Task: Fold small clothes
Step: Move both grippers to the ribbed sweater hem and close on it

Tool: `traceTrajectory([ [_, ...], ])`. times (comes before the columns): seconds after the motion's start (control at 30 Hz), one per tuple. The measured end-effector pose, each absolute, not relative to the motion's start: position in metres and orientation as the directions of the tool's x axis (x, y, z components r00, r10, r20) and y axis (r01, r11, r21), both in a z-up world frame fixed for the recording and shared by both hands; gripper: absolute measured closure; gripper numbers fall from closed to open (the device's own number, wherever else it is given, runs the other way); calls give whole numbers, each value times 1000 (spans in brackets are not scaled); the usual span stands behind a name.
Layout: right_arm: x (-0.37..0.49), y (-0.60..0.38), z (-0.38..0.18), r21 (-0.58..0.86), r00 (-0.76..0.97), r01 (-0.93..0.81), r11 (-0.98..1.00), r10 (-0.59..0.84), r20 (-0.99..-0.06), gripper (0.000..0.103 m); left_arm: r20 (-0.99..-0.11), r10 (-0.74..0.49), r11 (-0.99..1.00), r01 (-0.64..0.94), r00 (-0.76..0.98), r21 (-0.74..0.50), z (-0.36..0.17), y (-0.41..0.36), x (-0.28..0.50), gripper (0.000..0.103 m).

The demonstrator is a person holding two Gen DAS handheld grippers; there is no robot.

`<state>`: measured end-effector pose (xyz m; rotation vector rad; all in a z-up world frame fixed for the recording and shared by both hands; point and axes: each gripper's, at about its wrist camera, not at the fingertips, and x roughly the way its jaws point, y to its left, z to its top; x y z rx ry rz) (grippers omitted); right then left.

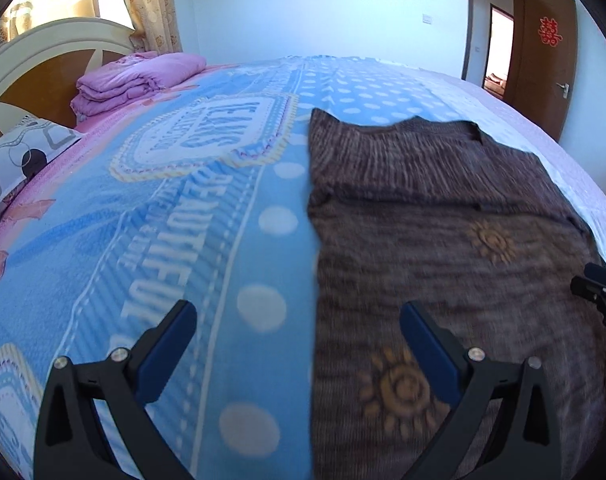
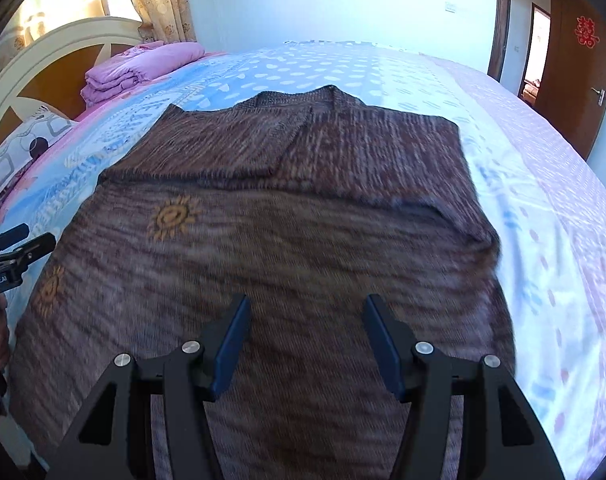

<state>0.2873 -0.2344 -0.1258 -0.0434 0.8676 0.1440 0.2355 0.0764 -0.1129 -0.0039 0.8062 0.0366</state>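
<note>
Left hand-held gripper (image 1: 299,354): nearest the lens, jaws spread wide, gripping nothing; poised over the sweater's left edge, one finger above the blue blanket, the other above the knit.
Right hand-held gripper (image 2: 307,346): jaws likewise apart, empty; poised above the near middle of the sweater, not visibly touching it.
Brown knit sweater (image 2: 287,240): spread flat on the bed, neckline at the far end, hem toward the lens; orange sun motifs (image 1: 399,390) along its left side.
Sleeves: apparently turned in across the chest, judging by the layered folds and cross seam at the far half; hard to confirm through motion blur.
Blue blanket (image 1: 175,216): under the sweater, dotted and lettered, running to the left.
Bed (image 2: 563,208): pale pink-patterned sheet showing at the right.
Far left: folded pink quilt (image 1: 131,80) beside the headboard (image 1: 35,64); patterned pillow (image 1: 19,160) nearer.
Far right: brown door (image 2: 579,80), standing ajar.
Done so far: likely garment laid out, smoothed, side folds probably made.
Left to do: probably the lengthwise fold, hem brought up toward the neckline, then tidying.
Sweater relative to grippers: directly below and ahead of both; left edge between the left fingers, near hem region under the right.
Likely next need: pinching the near hem at both sides.
</note>
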Motion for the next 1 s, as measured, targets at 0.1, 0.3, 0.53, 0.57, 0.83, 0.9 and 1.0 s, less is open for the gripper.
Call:
traceTrajectory([
  [0.1, 268, -239, -126, 19, 632, -144, 989, 107, -767, 44, -725, 19, 1000, -16, 689, 11, -112, 76, 218, 0],
  [0.3, 228, -245, -129, 1, 629, -153, 988, 99, -772, 44, -740, -27, 999, 39, 673, -1, -113, 73, 181, 5],
  [0.53, 185, -244, -131, -13, 604, -176, 984, 98, -791, 43, -777, -111, 994, 79, 619, -79, -118, 81, 139, 24],
  [0.57, 181, -244, -133, -14, 600, -179, 984, 99, -794, 43, -778, -125, 992, 87, 616, -90, -118, 81, 133, 29],
  [0.83, 135, -246, -138, -21, 578, -206, 978, 105, -809, 43, -812, -262, 964, 114, 521, -238, -132, 78, 99, 61],
  [0.9, 122, -249, -139, -25, 579, -204, 979, 101, -809, 43, -814, -248, 968, 108, 526, -225, -132, 76, 95, 61],
  [1.0, 106, -254, -139, -45, 586, -198, 979, 82, -806, 43, -825, -251, 967, 91, 507, -238, -135, 77, 93, 61],
])
